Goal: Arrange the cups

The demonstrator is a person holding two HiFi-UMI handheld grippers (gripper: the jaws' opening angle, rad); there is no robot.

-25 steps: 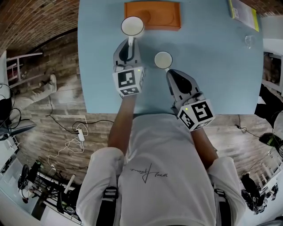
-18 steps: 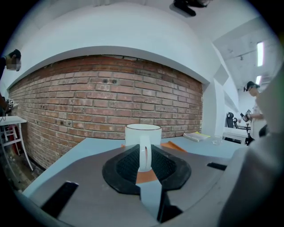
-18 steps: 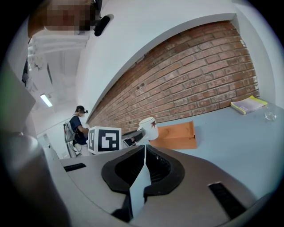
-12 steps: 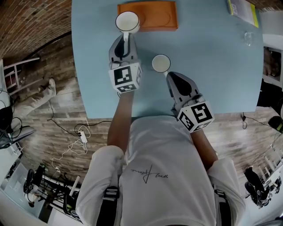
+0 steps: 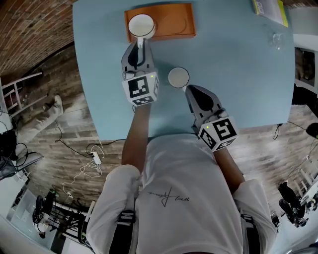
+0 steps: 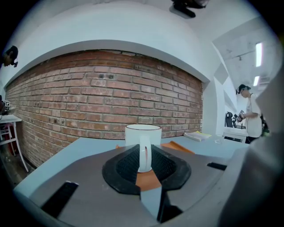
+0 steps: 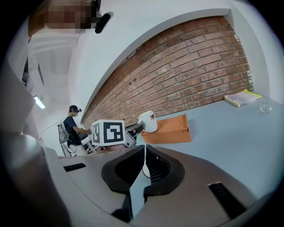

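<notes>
White T-shirt (image 5: 171, 163) — small dark script print (image 5: 166, 196)

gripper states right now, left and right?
Left gripper: closed on the far cup, by its handle.
Right gripper: closed on the near cup, pinching a thin white part, likely its handle.

Light blue table (image 5: 248, 84), rectangular top. Against far edge, left of centre: orange tray (image 5: 174, 22), flat on surface. At far right corner: yellow-edged booklet (image 5: 268, 9), partly out of frame. Near right edge, on the near side of booklet: small clear glass item (image 5: 275, 40), type not identifiable. Near middle, well apart from tray: white cup (image 5: 178, 77), upright, open end up; contact with surface not verifiable.
</notes>
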